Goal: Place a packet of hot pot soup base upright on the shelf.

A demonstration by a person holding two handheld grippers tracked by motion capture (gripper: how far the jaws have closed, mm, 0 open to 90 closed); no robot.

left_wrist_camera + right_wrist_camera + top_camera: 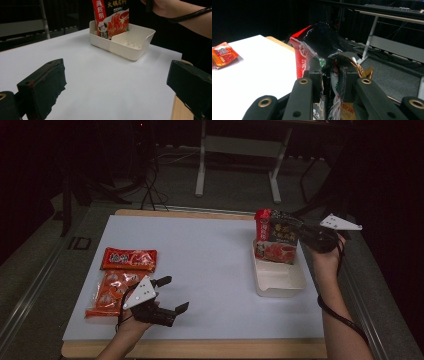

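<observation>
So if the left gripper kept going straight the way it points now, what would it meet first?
Probably the white tray. Beyond the open left gripper lies bare white table, then the tray holding the upright sauce packet. Depth is unclear, so it might skim the table first.

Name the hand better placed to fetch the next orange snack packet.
Left. The left gripper rests open right beside the two orange plastic packets; the right gripper is shut on the red-and-black pouch over the white tray.

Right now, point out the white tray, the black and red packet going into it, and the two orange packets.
white tray [280,287], high view, bare floor of its near compartment.
black and red packet [276,240], high view, middle of its printed front.
orange packets [127,259], high view, middle of the farther packet.
</observation>
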